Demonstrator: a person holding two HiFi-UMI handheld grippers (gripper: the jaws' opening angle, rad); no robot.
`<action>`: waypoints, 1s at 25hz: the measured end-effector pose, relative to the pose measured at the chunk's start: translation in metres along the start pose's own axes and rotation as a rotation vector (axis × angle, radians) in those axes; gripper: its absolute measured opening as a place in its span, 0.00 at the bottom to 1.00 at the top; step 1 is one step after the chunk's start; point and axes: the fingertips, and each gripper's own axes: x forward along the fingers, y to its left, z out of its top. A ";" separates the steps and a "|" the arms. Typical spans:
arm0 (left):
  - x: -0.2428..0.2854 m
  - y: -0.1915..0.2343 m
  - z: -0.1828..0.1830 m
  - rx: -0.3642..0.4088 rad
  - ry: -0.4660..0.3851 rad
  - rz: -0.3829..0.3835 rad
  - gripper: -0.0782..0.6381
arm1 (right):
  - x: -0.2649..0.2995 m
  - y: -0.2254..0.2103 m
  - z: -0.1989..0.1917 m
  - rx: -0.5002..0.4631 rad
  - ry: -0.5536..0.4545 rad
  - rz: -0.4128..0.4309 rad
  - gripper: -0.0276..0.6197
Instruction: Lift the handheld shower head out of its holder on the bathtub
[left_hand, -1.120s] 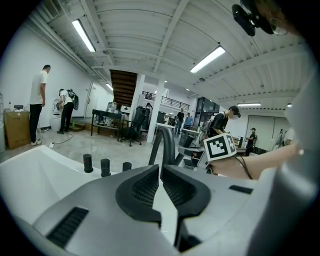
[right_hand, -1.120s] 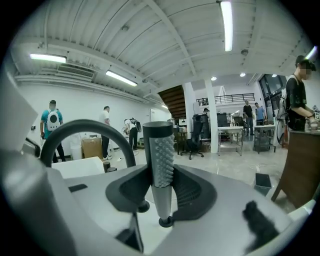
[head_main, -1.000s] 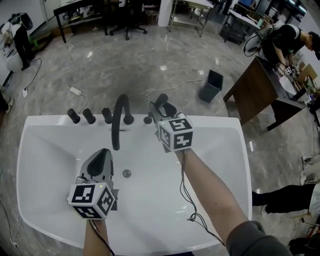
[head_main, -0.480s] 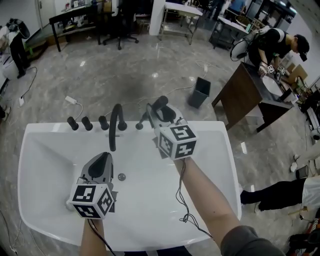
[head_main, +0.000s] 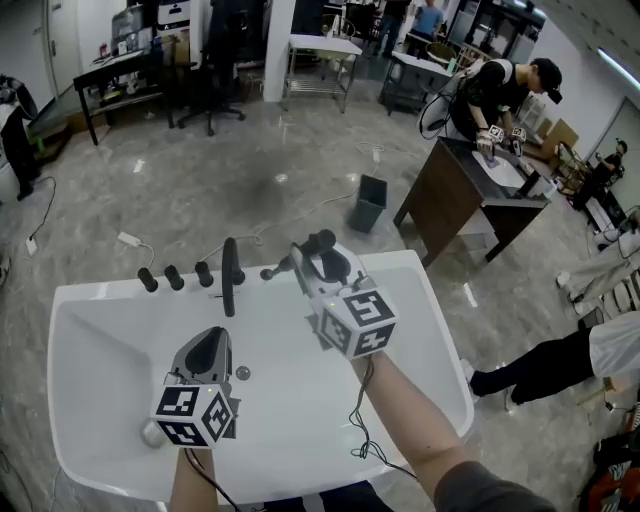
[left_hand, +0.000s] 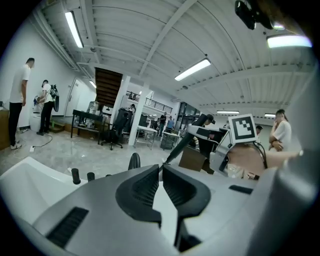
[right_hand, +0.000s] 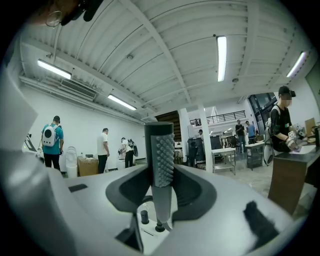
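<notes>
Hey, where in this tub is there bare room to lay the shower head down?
The bathtub floor is bare between the left wall and the left gripper, and again right of the right gripper toward the right rim. The back ledge is crowded: three knobs and the spout.

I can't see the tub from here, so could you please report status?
Right gripper shut on shower head, held above tub. Left gripper shut, empty. Faucet spout alongside, not blocking.

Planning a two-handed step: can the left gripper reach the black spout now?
Likely yes. The left gripper, empty with jaws together, hovers over the tub with open space ahead to the spout. The right gripper, holding the shower head, is off to the side.
</notes>
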 end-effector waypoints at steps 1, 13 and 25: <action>-0.005 -0.003 0.000 0.003 0.006 -0.013 0.15 | -0.008 0.004 0.006 0.003 -0.006 -0.009 0.27; -0.091 -0.033 0.022 0.019 -0.002 -0.143 0.15 | -0.126 0.063 0.086 -0.021 -0.075 -0.115 0.27; -0.161 -0.040 0.000 0.028 0.033 -0.163 0.15 | -0.226 0.122 0.085 0.006 -0.089 -0.154 0.27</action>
